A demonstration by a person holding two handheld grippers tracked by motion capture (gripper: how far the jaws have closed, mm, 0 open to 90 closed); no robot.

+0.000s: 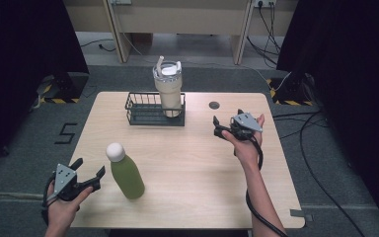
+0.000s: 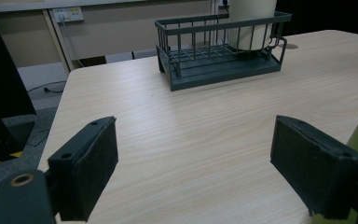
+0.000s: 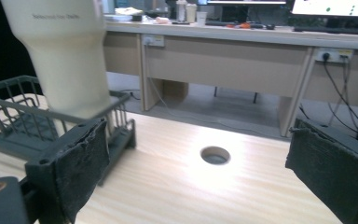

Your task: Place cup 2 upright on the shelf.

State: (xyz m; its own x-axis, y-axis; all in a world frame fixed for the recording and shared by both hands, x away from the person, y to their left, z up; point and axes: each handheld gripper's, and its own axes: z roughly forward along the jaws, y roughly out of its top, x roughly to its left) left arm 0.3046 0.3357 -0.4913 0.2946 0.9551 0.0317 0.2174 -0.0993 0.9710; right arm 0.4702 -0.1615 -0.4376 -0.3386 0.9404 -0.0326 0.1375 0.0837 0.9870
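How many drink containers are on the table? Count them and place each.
2: the cream tumbler stands in the wire basket's right end; the green bottle stands beside the left gripper.

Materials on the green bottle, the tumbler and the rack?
Green bottle: matte coated body, metal or plastic unclear; smooth white rounded cap, likely plastic. Tumbler: cream matte wall, probably coated steel or plastic; translucent lid with straw. Rack: thin dark grey bars, looks like painted metal wire.

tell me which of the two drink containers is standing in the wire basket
The cream tumbler with lid and straw stands in the basket; the green bottle stands on the bare table.
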